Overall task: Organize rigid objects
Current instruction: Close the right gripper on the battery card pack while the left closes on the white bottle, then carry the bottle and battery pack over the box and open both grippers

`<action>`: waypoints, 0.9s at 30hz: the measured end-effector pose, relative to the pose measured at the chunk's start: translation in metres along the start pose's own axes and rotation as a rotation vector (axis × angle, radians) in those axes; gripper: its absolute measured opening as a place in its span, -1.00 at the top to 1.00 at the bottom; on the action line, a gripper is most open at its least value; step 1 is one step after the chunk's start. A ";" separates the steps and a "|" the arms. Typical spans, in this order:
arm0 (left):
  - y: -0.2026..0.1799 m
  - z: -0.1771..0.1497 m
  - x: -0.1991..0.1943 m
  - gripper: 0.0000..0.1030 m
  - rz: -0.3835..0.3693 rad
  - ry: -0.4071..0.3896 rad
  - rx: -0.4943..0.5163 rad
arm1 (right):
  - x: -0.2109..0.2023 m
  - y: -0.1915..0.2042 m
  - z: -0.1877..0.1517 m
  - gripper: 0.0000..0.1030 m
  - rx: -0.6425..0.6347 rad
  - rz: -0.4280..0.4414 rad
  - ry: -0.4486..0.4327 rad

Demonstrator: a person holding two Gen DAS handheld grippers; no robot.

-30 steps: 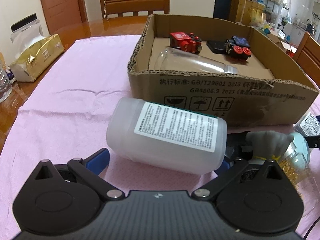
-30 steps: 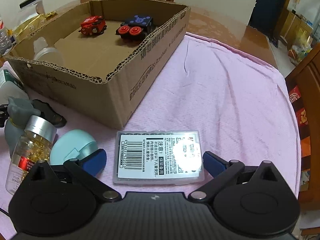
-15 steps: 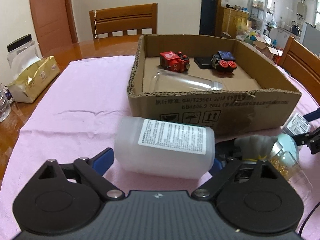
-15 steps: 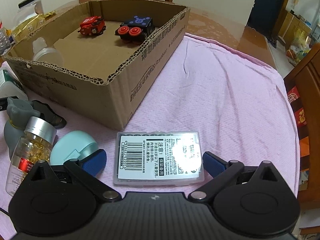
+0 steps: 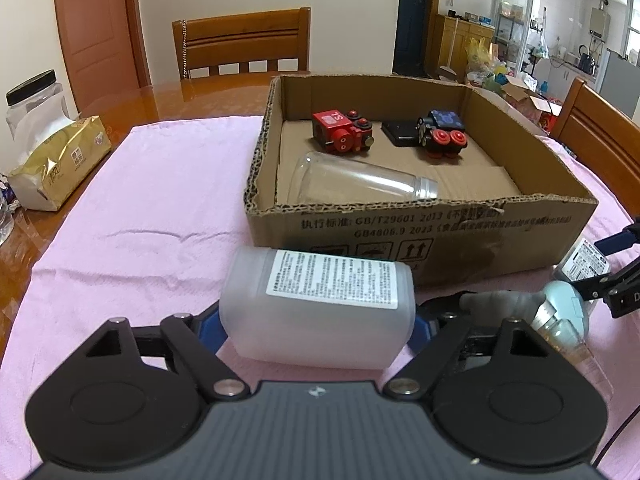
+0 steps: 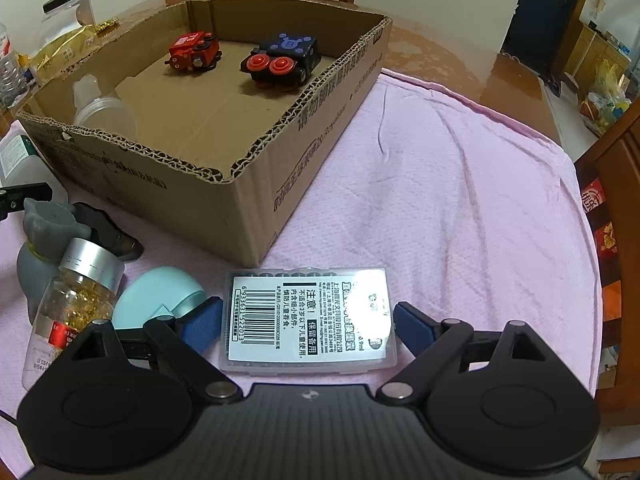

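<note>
My left gripper is shut on a frosted white plastic bottle with a printed label, held on its side above the pink cloth, just in front of the cardboard box. The box holds a red toy engine, a black toy engine, a black case and a clear bottle lying flat. My right gripper has its blue fingers on both sides of a clear battery case lying on the cloth; the right finger stands slightly off it.
Beside the box's near wall stand a capsule bottle, a mint round object and a grey figurine. A tissue pack and jar sit far left. Wooden chairs ring the table.
My left gripper has lifted the white bottle and levelled out, so the box interior shows more. The right gripper's fingers have closed in slightly around the battery case.
</note>
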State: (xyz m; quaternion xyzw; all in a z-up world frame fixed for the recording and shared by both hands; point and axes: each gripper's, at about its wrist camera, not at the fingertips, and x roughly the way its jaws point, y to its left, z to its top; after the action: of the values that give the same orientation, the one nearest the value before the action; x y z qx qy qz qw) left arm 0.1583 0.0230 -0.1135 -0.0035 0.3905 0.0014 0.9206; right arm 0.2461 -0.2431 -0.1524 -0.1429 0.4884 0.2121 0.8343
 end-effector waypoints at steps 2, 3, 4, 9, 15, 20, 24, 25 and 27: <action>0.000 0.001 0.000 -0.62 0.000 0.001 -0.001 | 0.000 0.000 0.000 -0.82 0.005 -0.004 0.006; 0.001 0.001 0.000 -0.62 -0.002 0.002 -0.002 | 0.000 -0.001 0.001 -0.82 0.005 -0.002 0.009; 0.001 0.001 0.000 -0.61 -0.002 0.004 -0.005 | 0.001 -0.001 0.001 -0.82 0.006 0.000 0.011; 0.005 0.006 -0.002 -0.61 -0.017 0.043 -0.023 | 0.001 -0.001 0.003 -0.82 0.006 -0.006 0.020; 0.009 0.015 -0.016 -0.61 -0.048 0.100 0.009 | -0.008 -0.007 0.003 -0.81 0.032 -0.003 0.038; 0.008 0.024 -0.037 -0.61 -0.079 0.133 0.090 | -0.031 -0.011 0.006 -0.81 0.027 -0.008 0.024; 0.006 0.034 -0.056 -0.61 -0.115 0.167 0.162 | -0.060 -0.012 0.013 -0.81 0.016 0.006 -0.004; 0.006 0.037 -0.060 -0.61 -0.126 0.172 0.173 | -0.067 -0.011 0.016 -0.81 0.010 0.013 -0.012; 0.006 0.044 -0.068 -0.61 -0.145 0.180 0.195 | -0.083 -0.009 0.023 -0.81 -0.010 0.022 -0.034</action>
State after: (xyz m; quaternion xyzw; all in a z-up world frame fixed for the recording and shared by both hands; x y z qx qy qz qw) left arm 0.1431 0.0291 -0.0340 0.0578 0.4684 -0.1034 0.8756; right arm 0.2320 -0.2581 -0.0682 -0.1379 0.4746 0.2261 0.8394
